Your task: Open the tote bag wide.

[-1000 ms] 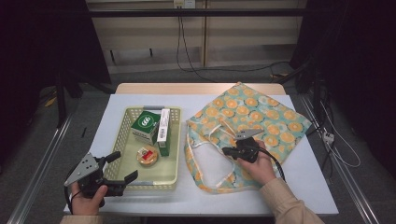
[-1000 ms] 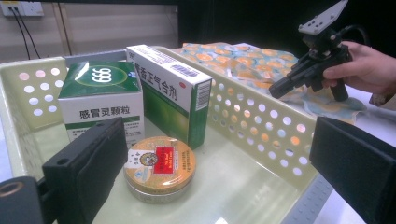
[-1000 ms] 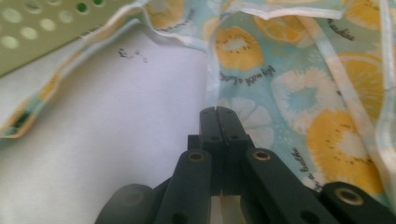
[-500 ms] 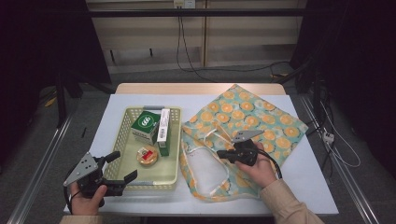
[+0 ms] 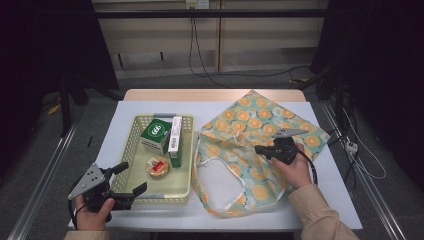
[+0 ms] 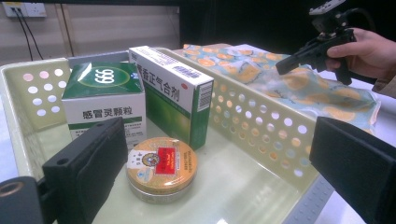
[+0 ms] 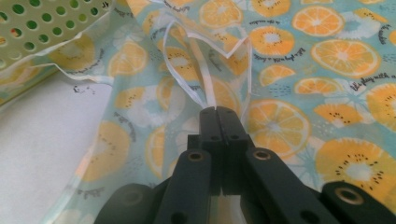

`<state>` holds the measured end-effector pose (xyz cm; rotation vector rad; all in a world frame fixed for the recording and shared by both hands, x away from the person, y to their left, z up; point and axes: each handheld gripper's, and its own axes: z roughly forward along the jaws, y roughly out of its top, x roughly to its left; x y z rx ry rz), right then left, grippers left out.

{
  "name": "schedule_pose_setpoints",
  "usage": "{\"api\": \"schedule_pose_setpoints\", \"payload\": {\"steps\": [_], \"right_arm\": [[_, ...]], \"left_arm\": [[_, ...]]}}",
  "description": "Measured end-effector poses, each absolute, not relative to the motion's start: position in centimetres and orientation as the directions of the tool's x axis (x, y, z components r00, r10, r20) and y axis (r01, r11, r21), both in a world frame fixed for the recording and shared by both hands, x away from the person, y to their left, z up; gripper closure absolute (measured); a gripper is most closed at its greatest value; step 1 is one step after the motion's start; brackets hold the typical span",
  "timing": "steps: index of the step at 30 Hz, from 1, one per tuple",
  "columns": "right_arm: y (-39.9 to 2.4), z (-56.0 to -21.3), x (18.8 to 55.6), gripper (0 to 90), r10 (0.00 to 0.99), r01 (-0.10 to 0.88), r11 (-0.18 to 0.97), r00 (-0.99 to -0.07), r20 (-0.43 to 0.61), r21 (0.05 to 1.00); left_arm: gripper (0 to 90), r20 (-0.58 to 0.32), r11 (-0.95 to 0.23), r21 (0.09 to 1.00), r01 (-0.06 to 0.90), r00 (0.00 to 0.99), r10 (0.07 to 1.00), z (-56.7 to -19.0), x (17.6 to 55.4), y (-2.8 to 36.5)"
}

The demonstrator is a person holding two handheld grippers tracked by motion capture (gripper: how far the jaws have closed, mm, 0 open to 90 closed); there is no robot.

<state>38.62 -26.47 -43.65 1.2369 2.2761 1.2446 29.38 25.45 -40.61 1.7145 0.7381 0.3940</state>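
Bag [image 5: 260, 145], orange-slice print fabric, lies spread over the right half of the white table [image 5: 330, 200], its left edge touching the basket [image 5: 131, 145]. Its mouth faces the near side, white lining showing; a white handle strap [image 7: 205, 70] runs up from the mouth edge.

Basket is pale green, perforated plastic, on the left half of the table. Inside: green-and-white box [image 6: 102, 100] marked 999 standing at the back, a taller narrow green-and-white box [image 6: 175, 93] just beside it on the bag side, and a round gold tin [image 6: 161, 165] with a red label flat on the floor in front of both.

Right gripper [image 7: 217, 112]: jaws pressed together, pinching the strap and a fold of bag cloth, over the middle of the bag. Right hand [image 5: 294, 167] grips it from the near side.

Left gripper [image 5: 131, 179]: jaws spread wide, nothing between them, at the basket's near left corner, one jaw inside the basket, the other outside its wall. Left hand [image 5: 92, 212] holds it at the table's near edge.
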Motion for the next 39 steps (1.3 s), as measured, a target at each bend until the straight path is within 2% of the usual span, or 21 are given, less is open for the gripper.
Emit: {"api": "schedule_pose_setpoints", "payload": {"steps": [2,10,17,24,32,38,39], "right_arm": [[-26.6,-43.9,38.8,90.0,0.784,0.56,0.259,-0.598,0.167,0.787],[-26.5,-45.3,39.7,90.0,0.819,0.563,0.32,-0.569,0.077,0.762],[-26.8,-45.4,39.3,87.5,0.814,0.56,0.291,-0.571,0.107,0.776],[-26.1,-44.3,38.6,78.3,0.792,0.537,0.273,-0.596,0.13,0.798],[-24.6,-43.3,38.0,57.4,0.771,0.5,0.315,-0.631,0.091,0.807],[-23.5,-42.7,37.9,54.6,0.752,0.478,0.348,-0.656,0.064,0.806],[-23.3,-42.7,37.8,58.8,0.747,0.474,0.362,-0.662,0.054,0.803]], "left_arm": [[4.2,-0.119,-0.133,0.954,0.269,0.745,0.657,-40.6,29.4,25.4],[4.2,-0.119,-0.134,0.953,0.27,0.746,0.656,-40.7,29.4,25.4],[4.2,-0.116,-0.136,0.954,0.266,0.749,0.652,-40.6,29.4,25.2],[4.2,-0.113,-0.14,0.954,0.264,0.753,0.648,-40.6,29.4,25.1],[4.2,-0.115,-0.141,0.954,0.265,0.756,0.645,-40.6,29.5,25.1],[4.2,-0.118,-0.133,0.955,0.265,0.751,0.65,-40.6,29.5,25.2],[4.2,-0.117,-0.133,0.955,0.264,0.75,0.651,-40.6,29.5,25.3]]}}
